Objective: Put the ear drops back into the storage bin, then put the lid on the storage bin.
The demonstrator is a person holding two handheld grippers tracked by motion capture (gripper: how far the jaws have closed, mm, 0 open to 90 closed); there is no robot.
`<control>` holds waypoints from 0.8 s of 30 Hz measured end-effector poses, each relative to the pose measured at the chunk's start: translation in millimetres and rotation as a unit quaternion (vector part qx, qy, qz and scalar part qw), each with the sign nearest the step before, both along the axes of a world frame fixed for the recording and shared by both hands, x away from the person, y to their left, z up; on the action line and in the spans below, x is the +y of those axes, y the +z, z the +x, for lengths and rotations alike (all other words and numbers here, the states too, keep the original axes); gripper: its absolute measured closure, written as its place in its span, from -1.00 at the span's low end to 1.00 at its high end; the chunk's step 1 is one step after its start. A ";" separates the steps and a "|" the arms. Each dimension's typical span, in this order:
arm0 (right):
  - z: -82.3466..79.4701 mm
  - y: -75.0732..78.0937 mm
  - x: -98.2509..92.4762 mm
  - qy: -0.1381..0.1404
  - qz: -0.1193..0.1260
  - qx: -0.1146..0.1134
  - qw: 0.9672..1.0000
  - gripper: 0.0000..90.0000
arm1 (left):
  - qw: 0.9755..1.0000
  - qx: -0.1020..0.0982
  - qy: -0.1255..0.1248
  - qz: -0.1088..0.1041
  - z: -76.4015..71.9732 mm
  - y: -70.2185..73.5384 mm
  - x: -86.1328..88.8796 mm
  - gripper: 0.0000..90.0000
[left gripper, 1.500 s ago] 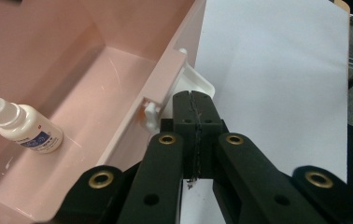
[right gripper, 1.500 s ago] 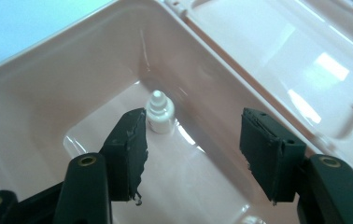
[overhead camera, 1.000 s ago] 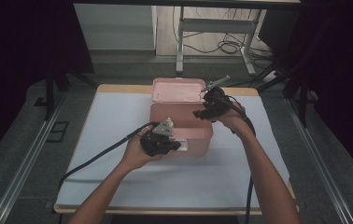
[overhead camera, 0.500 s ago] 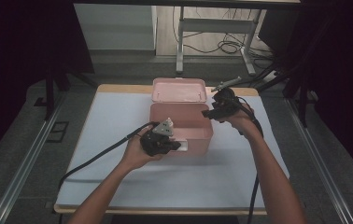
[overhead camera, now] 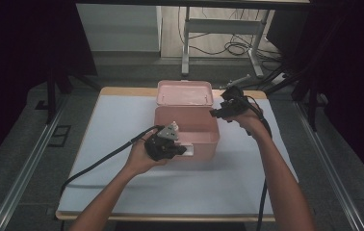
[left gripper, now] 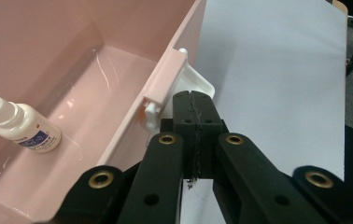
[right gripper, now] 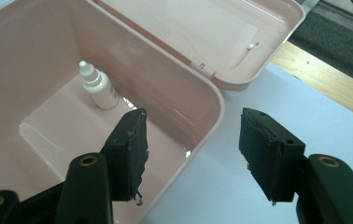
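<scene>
**One open box, one bottle, two grippers**

One pink box (overhead camera: 186, 129) sits mid-table, its lid (overhead camera: 185, 92) thrown back flat toward the far edge. Inside lies one small white bottle (right gripper: 98, 87) with a blue label (tipped over on the floor of the box, near a corner, touching nothing else). Two grippers are in play.

The left gripper (left gripper: 195, 108) has its jaws pressed fully together, nothing between them, and sits just outside the box's front wall beside the white latch (left gripper: 198, 81). The right gripper (right gripper: 191, 151) has its jaws spread wide and holds nothing; one jaw hangs over the box's interior, the other over the white mat (overhead camera: 122, 125) outside, so the rim's rounded corner lies between them.

The box's interior is otherwise bare, and the mat lies free on all sides of the box. A strip of wooden table edge (right gripper: 324, 84) shows past the lid.

Since a second ago the right gripper has lifted off toward the box's right rear corner, away from the middle of the opening. The left gripper and box have stayed put.
</scene>
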State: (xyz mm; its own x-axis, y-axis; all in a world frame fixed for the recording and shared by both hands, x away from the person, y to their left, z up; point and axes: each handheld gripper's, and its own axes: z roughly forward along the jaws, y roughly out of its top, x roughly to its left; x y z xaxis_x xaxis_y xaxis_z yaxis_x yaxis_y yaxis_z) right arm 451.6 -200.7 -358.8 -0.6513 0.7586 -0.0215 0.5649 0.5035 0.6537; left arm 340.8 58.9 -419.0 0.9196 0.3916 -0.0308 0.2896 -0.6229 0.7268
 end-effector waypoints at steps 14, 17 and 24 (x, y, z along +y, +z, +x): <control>27.6 -2.2 2.9 -0.036 -0.003 0.006 0.999 -0.01 | 1.000 0.001 0.001 -0.005 -0.4 -0.5 -0.4 1.00; 32.5 -0.9 5.2 -0.046 0.001 0.002 0.999 0.03 | 1.000 0.001 0.000 -0.005 -0.3 -0.5 -0.4 1.00; 46.6 -0.7 9.4 -0.072 -0.002 0.008 0.997 0.18 | 1.000 0.002 -0.001 -0.004 0.2 -0.3 -0.1 1.00</control>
